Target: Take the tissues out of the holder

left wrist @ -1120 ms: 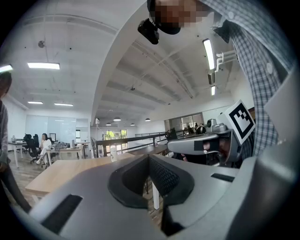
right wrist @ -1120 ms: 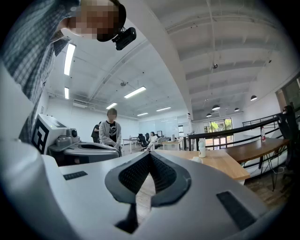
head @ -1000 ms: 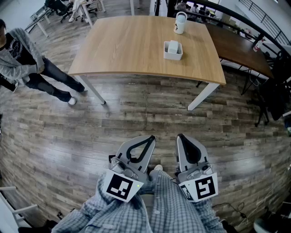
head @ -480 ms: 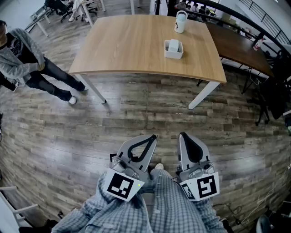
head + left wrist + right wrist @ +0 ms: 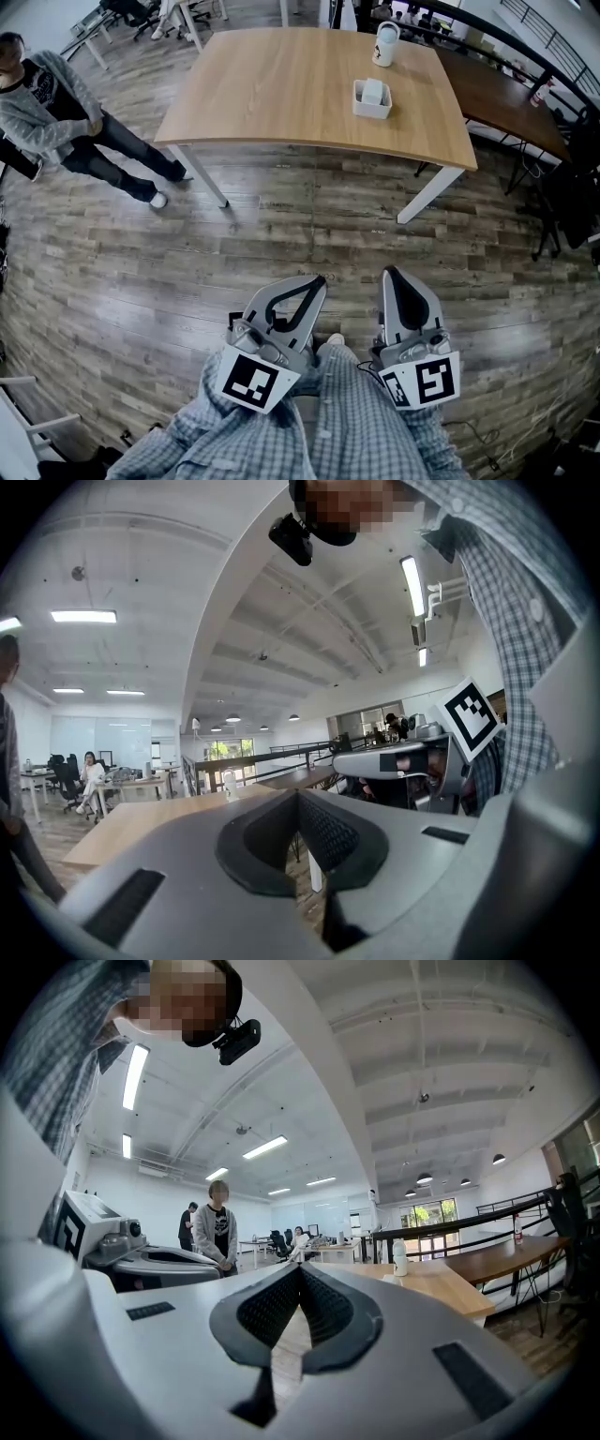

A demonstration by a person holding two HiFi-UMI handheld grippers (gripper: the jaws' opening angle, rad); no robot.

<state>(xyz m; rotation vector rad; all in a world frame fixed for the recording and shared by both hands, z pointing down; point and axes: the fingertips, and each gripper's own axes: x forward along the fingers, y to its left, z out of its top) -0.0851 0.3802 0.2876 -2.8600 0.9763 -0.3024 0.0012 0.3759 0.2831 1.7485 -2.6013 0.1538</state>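
A white tissue holder stands on the far right part of the wooden table, with white tissues upright inside it. Both grippers hang low over the floor, well short of the table. My left gripper is shut with nothing in it, and my right gripper beside it is also shut and empty. In the left gripper view the closed jaws point toward the table edge. The right gripper view shows its jaws closed, with the table beyond.
A white cup with a dark lid stands behind the holder. A person in a grey top stands left of the table. A darker table and dark chairs are at the right. Wood plank floor lies between me and the table.
The head view has shifted, so the table and holder sit a little further right in the picture. Both grippers stay shut and low in front of me.
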